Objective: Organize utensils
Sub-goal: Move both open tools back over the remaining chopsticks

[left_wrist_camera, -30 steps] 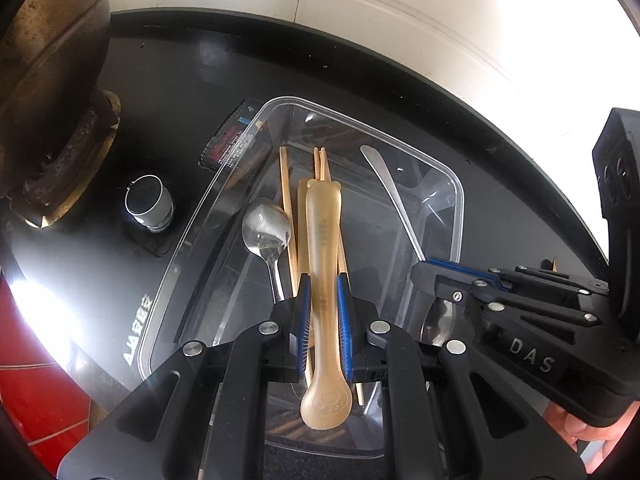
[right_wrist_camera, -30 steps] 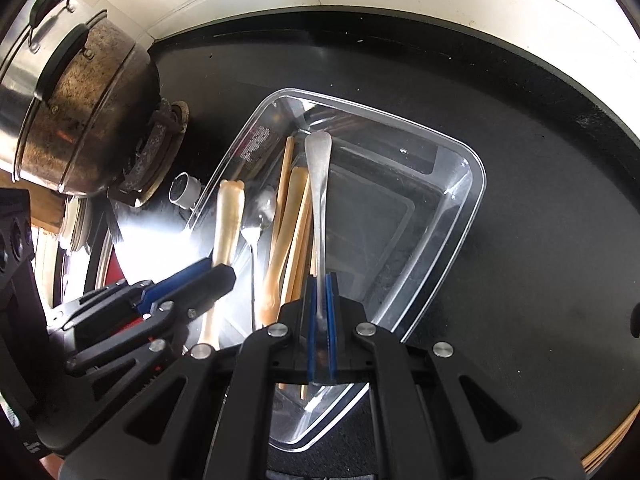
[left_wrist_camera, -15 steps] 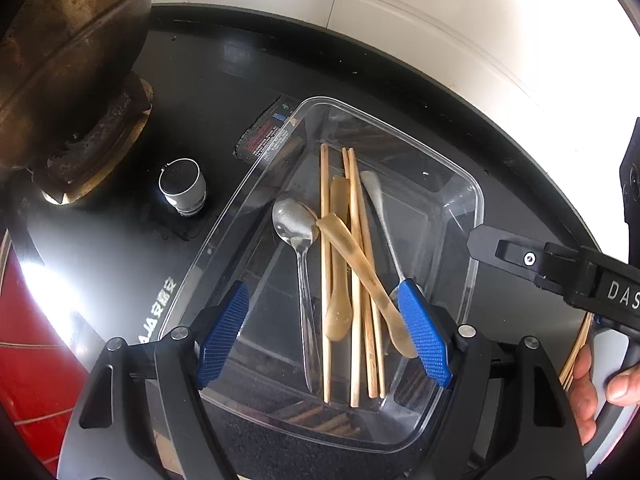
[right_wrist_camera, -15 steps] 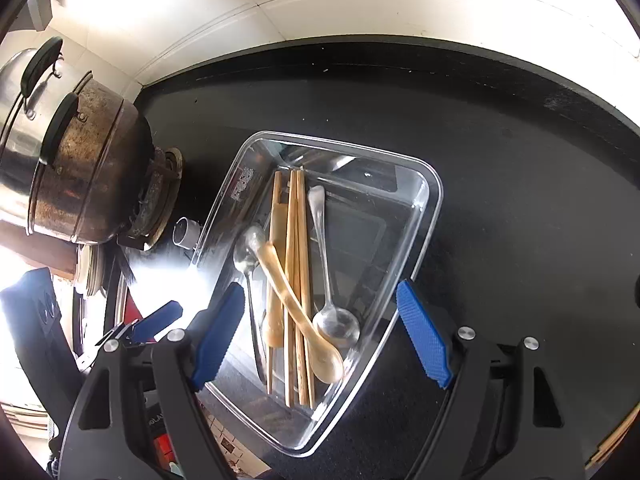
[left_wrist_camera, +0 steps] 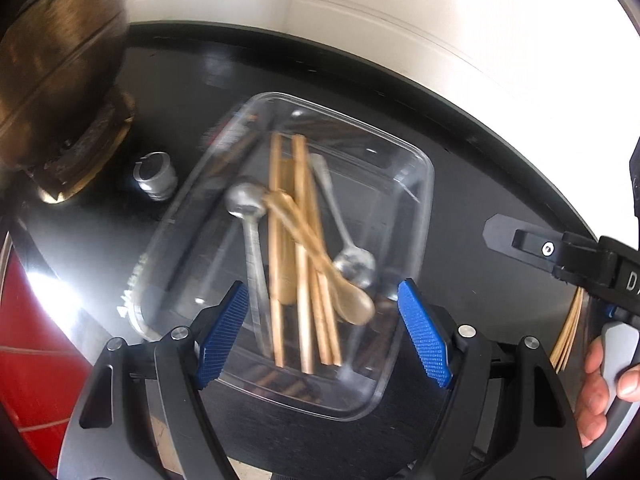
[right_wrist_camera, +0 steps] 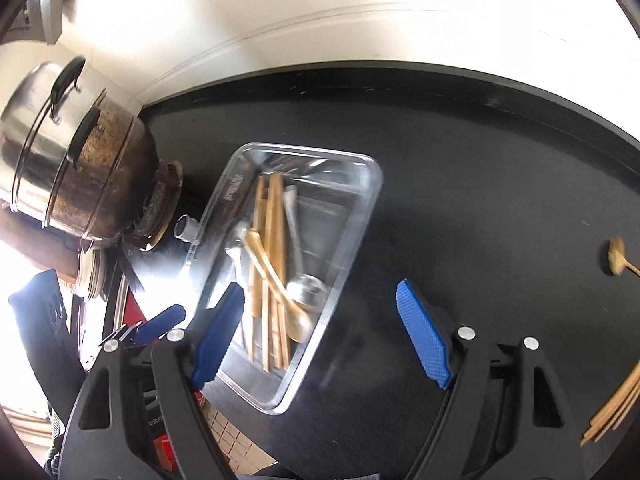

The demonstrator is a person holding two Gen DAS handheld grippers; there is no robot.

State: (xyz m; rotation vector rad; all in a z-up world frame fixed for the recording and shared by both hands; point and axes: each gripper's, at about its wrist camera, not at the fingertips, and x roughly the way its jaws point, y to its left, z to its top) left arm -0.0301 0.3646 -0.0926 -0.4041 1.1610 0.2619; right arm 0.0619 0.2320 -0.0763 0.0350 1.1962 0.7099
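- I am holding both grippers, left (left_wrist_camera: 324, 330) and right (right_wrist_camera: 320, 332), with jaws apart and empty.
- Loose spoon (right_wrist_camera: 618, 257) is lying right of my right gripper, handle pointing right; right hand is nearer.

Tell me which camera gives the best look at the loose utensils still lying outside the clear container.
The right wrist view. It shows a wooden spoon on the black counter at far right, apart from the clear container, plus a bundle of wooden sticks at the lower right edge. The left wrist view catches only a sliver of the sticks, no spoon.
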